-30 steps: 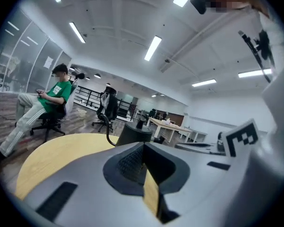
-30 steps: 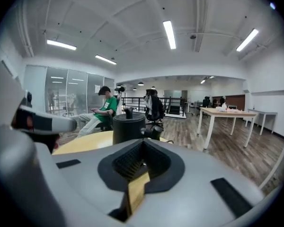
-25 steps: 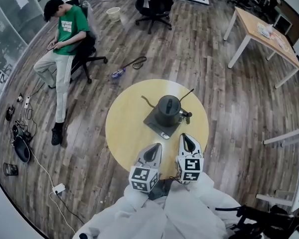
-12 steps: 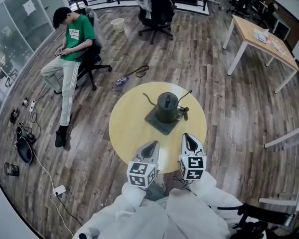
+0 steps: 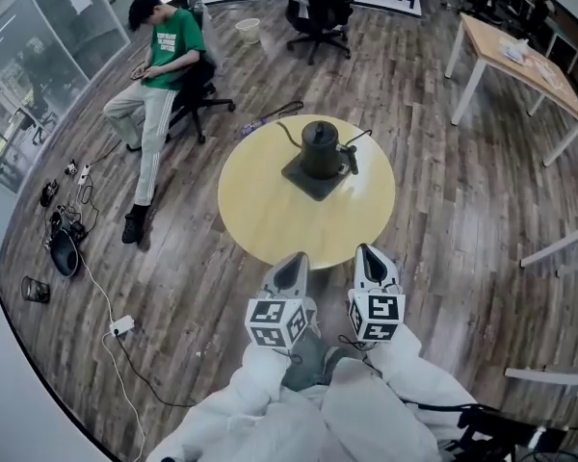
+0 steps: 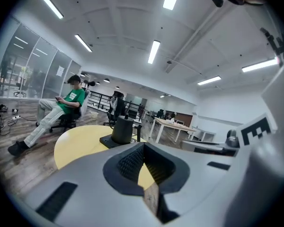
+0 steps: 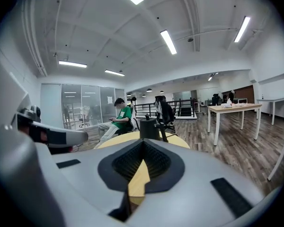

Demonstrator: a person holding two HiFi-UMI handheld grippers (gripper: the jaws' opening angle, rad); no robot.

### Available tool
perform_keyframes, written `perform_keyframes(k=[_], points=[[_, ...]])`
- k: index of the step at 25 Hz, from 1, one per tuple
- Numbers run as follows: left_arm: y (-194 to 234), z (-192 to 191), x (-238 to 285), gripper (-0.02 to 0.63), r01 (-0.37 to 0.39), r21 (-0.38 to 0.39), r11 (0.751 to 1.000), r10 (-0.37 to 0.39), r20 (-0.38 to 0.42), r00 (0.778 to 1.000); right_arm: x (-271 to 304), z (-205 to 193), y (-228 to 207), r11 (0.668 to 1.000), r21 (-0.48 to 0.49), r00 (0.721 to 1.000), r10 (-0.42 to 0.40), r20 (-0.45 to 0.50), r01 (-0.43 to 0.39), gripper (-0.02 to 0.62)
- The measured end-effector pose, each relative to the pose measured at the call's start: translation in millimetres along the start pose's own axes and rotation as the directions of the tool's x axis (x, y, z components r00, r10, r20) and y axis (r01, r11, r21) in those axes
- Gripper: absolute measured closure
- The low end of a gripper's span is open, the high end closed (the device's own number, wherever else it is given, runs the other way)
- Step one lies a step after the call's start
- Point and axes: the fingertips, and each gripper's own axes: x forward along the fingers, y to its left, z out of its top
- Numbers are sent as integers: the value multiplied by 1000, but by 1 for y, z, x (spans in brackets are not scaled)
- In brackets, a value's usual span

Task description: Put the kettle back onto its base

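Two grippers [image 5: 295, 261] [image 5: 366, 252] back from one kettle [image 5: 320, 148]

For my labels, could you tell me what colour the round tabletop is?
Pale yellow tabletop, clearest in head view.

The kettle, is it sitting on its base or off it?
On its base, upright: the kettle stands on the dark square base on the round yellow table.
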Motion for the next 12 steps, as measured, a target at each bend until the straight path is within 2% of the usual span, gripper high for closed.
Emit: perform_keyframes(k=[5,12], points=[[-32,-2,-33,604,27,30,999,-27,4,1000,-43,11,17,1000,-2,999,16,32,-16,583],[-38,3,-62,604,39,42,998,-40,28,999,-67,27,44,999,-9,996,53,67,-53,583]])
